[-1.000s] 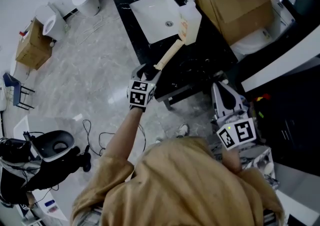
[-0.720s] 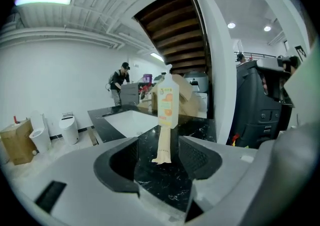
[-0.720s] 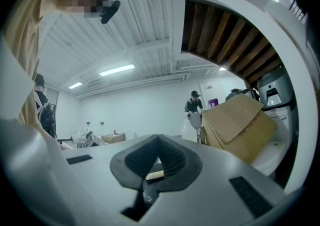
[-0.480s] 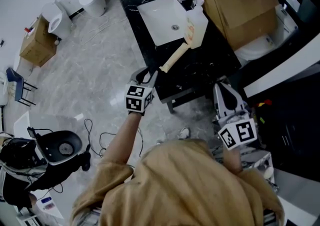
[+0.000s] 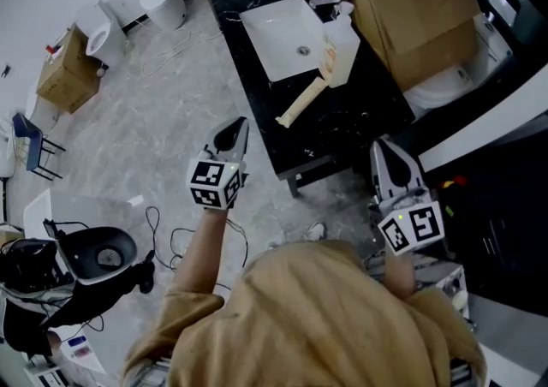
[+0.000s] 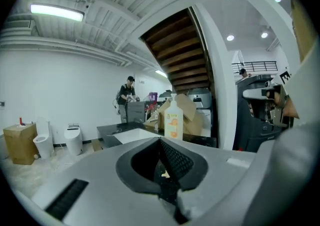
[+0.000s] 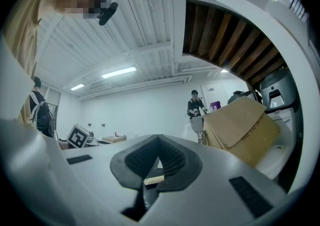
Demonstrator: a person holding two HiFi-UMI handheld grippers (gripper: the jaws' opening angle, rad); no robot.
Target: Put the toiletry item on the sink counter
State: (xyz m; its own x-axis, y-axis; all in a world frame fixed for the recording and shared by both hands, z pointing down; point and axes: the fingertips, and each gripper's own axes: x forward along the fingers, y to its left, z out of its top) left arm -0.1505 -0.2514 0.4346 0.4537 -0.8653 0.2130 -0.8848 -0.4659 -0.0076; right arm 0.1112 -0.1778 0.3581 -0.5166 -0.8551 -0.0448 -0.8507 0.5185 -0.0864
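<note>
Beige stick-shaped toiletry item [image 5: 301,105] lies flat on black worktop [image 5: 364,107], long axis diagonal, far end by white bottle [image 5: 341,51]. Left tool [image 5: 239,126] just closed, empty, clear of near end.

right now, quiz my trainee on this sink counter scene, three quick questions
1. True or false: the left gripper holds the beige toiletry item.
2. What stands between the basin and the cardboard box?
3. The beige toiletry item lies: A in the basin, B on the black counter, C on the floor.
Key: 1 false, its jaws have just closed on nothing. 2 the bottle. 3 B.
</note>
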